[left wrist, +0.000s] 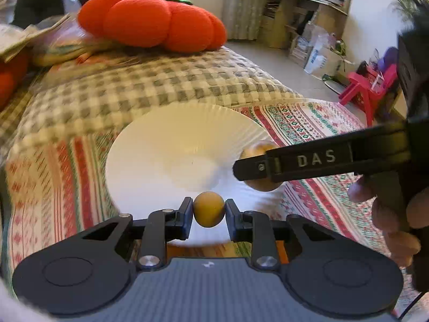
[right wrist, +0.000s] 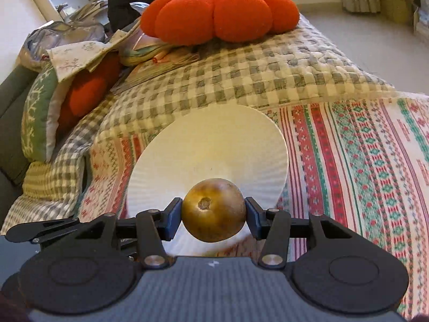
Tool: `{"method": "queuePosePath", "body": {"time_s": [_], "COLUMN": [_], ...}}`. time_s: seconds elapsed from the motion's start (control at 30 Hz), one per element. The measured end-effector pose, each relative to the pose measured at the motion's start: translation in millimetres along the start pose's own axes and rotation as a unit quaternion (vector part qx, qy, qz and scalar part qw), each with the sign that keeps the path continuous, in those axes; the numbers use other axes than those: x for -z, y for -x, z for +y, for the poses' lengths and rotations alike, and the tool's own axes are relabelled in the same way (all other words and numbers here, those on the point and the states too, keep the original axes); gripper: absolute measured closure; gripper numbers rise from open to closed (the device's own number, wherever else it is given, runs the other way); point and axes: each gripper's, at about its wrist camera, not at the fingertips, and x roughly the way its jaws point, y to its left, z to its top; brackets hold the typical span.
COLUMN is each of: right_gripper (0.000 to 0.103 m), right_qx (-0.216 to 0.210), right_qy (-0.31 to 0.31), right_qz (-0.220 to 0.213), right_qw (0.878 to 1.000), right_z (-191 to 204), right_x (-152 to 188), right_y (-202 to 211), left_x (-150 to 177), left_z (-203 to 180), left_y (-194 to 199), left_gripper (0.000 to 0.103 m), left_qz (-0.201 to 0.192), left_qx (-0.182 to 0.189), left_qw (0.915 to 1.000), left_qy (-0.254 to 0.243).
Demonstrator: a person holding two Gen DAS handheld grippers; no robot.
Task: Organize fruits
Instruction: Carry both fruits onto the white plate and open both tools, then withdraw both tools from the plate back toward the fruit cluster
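Two grippers each carry a piece of fruit above a white paper plate (right wrist: 214,145) that lies on a bed.

From the left wrist camera, the left gripper (left wrist: 209,212) has its jaws pinching a small round yellow-orange fruit (left wrist: 209,209), one pad pressed against each side. The fruit sits in front of the near rim of the plate. To the right, the right gripper (left wrist: 250,170) reaches in from the side as a long black finger marked with the letters DAS, and part of the brown fruit (left wrist: 261,185) it carries shows behind and below that finger, over the plate's right edge. The fingers of a hand (left wrist: 388,209) wrap the gripper's handle at the right edge of the view.

From the right wrist camera, the right gripper's jaws pinch the larger, round, brownish-gold fruit, its stem scar facing the camera. It is held in front of the plate's near half. The plate looks bare in both views.

The plate rests on a striped bedspread (right wrist: 362,161) patterned in red, green and white. Behind it lies a green and cream checked quilt (right wrist: 241,75), and on that, well apart from the plate, a plump orange pumpkin-shaped cushion (right wrist: 219,13) with a green knitted top.
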Motion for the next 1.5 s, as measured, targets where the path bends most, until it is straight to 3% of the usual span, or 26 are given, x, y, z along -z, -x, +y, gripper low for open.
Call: {"method": "queuePosePath", "body": {"time_s": [0.3,0.57,1.07,1.17,1.3,1.5], "right_gripper": [0.057,0.057,0.055,0.053,0.043,0.03], "right_qx": [0.021,0.038,0.037,0.029,0.023,0.018], "right_qy": [0.019,0.022,0.041,0.038,0.035,0.031], "right_qz": [0.009,0.014,0.014,0.009,0.008,0.0], "right_qw": [1.0,0.999,0.998,0.999,0.999,0.999], "right_z": [1,-6,-2,-2,-1,1], "right_x": [-15,-14,-13,-13,-13,-10], "right_y": [-14,-25,-30,-30,-27,-14], "left_x": [-14,-9,-10,-7,-3,9], "left_z": [-6,-17,-5,-1,3,6], "left_y": [-30,-46,-52,-47,-39,-15], "left_gripper": [0.087,0.087,0.083,0.077,0.057,0.04], "left_qz": [0.006,0.016,0.023,0.024,0.023,0.023], "left_qx": [0.023,0.015,0.005,-0.007,-0.021,-0.033], "left_qw": [0.9994,0.999,0.9994,0.9994,0.9993,0.9989], "left_qy": [-0.025,-0.039,-0.025,-0.026,-0.022,-0.022]}}
